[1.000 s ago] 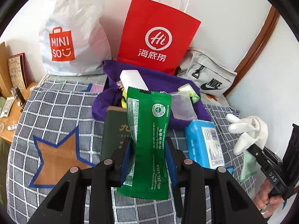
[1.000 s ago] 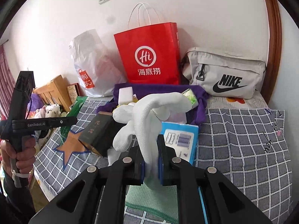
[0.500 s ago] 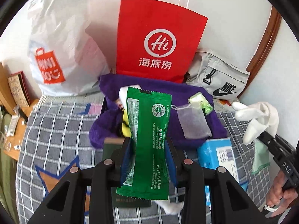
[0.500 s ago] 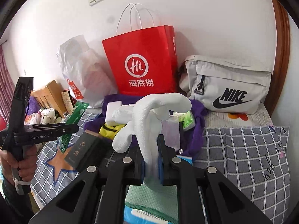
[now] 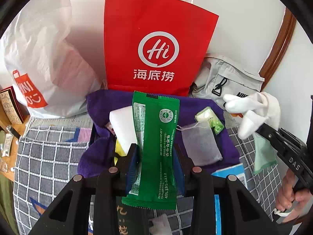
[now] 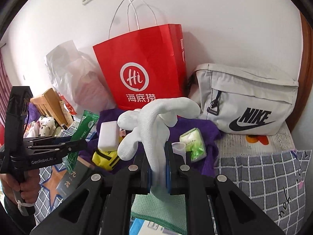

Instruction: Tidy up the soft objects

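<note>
Now both grippers are closer to the red paper bag than one second ago: it fills more of each view, and the purple cloth in front of it is just under the tools. I judge that both soft things are being carried toward this bag or the cloth, so the placing step is near but not yet done.

The left gripper is pinching the green packet at its middle, with the packet upright and its top edge in front of the bag's bottom. The right gripper is pressed together on the white glove, whose fingers hang free just in front of the bag. A light green cloth hangs below it; whether the jaws also hold it, I cannot tell.
</note>
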Available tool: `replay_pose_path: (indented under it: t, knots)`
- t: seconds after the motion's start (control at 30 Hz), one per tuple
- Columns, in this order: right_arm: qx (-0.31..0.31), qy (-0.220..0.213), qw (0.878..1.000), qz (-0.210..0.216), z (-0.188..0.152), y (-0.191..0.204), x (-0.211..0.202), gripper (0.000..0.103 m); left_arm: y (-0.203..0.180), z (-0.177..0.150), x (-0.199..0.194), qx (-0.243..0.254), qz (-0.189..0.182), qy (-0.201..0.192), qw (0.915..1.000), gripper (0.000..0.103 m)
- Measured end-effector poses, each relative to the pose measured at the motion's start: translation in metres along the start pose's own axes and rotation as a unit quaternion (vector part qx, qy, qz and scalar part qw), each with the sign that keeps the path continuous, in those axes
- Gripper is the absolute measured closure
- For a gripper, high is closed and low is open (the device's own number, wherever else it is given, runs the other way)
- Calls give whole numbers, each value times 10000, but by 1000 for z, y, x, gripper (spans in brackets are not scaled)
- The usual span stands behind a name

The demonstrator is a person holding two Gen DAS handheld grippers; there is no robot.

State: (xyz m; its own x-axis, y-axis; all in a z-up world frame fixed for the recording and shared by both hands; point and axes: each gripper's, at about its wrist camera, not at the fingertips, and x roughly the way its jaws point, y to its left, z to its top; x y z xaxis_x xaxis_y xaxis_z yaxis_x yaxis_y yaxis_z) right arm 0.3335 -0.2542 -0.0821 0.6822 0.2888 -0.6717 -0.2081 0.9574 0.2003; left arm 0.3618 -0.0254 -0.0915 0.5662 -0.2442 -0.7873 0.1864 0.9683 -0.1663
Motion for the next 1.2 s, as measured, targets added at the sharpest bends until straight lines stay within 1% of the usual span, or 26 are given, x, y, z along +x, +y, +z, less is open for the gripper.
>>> replay_pose_path:
  t: [0.2, 0.37, 0.6, 0.67, 0.77, 0.9, 0.97, 1.07, 1.2]
  knots:
    - [-101, 87, 9999, 86, 10, -4, 29, 92, 2, 5, 22, -128, -107, 110, 9998, 70]
    - [-137, 227, 9994, 209, 4, -6, 53, 92, 1, 10, 41, -159, -199, 204, 9995, 70]
    - [-23, 538, 9984, 156, -3, -23, 82, 91, 1, 15, 67, -232, -451, 282, 9983, 70]
    - [42, 641, 9978, 157, -6, -27, 89, 89, -1, 15, 78, -189, -405, 458, 9979, 70]
    - [80, 883, 9958, 220, -14, -30, 104, 89, -1, 12, 82, -115, -399, 505, 9979, 70]
    - [23, 1145, 9932, 230, -21, -27, 120, 88, 2, 11, 87, -186, -458, 534, 9973, 70]
    - [4, 1170, 9929, 219, -22, -27, 121, 88, 2, 11, 90, -193, -476, 573, 9970, 70]
    - [47, 1095, 9937, 215, -21, -29, 118, 88, 0, 11, 95, -211, -577, 617, 9962, 70]
    - [56, 1124, 9935, 173, -21, -32, 118, 88, -2, 10, 97, -206, -583, 603, 9963, 70]
